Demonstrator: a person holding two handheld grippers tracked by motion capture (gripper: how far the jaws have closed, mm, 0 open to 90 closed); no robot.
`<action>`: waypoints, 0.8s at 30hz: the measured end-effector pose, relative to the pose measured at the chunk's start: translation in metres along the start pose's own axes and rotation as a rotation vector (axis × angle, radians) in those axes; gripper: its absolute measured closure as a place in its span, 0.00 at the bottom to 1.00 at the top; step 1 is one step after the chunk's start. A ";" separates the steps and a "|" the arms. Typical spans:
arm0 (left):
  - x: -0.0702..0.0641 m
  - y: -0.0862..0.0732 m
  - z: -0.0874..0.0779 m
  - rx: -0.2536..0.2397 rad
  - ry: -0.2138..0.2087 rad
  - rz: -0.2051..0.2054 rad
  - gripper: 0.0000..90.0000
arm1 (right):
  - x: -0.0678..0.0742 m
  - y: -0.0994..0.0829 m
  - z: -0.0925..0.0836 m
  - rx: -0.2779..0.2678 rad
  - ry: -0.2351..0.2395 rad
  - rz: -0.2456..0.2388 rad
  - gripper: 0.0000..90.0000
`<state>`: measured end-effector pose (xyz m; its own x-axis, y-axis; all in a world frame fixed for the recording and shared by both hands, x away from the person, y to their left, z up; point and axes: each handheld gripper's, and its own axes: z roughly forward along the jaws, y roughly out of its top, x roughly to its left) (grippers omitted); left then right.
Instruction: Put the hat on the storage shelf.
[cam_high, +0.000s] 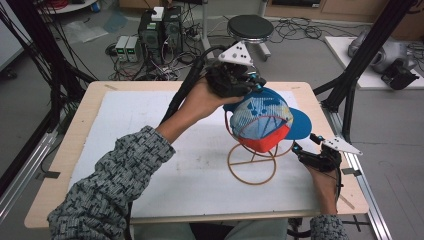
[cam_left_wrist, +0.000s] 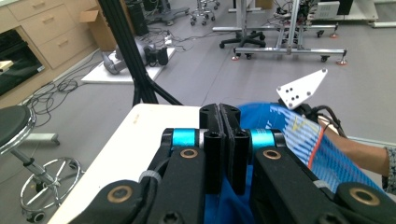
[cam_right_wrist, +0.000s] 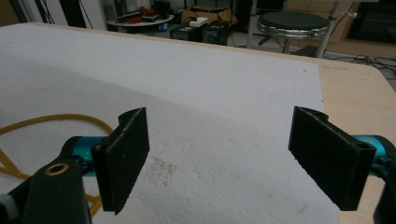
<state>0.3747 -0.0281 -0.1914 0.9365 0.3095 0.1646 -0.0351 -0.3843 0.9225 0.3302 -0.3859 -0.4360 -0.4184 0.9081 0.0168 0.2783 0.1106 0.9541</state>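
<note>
The cap (cam_high: 262, 117) covers the top of the wire stand (cam_high: 252, 162); its rear edge vanishes between the left gripper's (cam_high: 257, 82) jaws at 12 o'clock.

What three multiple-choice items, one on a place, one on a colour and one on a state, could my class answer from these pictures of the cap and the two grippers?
1. Where does the cap sit?
A. flat on the white mat
B. on the wire stand
C. on the stool

2. What colour is the cap's brim?
A. blue
B. green
C. black

3. How do the right gripper's jaws stand?
A. shut on the cap
B. shut on nothing
C. wide apart, with nothing between them

Answers:
1 B: the cap rests atop the orange wire stand, above the white mat.
2 A: the brim juts out blue at the cap's side.
3 C: the right gripper shows bare mat between its jaws, while the left gripper is pinched on blue fabric.
</note>
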 end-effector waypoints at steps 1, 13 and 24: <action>-0.001 -0.003 0.000 -0.005 -0.002 -0.001 0.98 | 0.000 0.000 0.000 0.003 -0.001 0.000 0.22; -0.017 -0.026 0.008 -0.042 -0.032 -0.027 0.98 | 0.000 0.000 -0.001 0.003 -0.002 0.004 0.22; -0.029 -0.040 0.018 -0.092 -0.043 -0.035 0.97 | 0.000 0.000 -0.001 0.005 -0.002 0.002 0.22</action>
<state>0.3549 -0.0381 -0.2393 0.9519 0.2826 0.1184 -0.0322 -0.2921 0.9558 0.3295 -0.3862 -0.4360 -0.4158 0.9093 0.0181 0.2836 0.1107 0.9525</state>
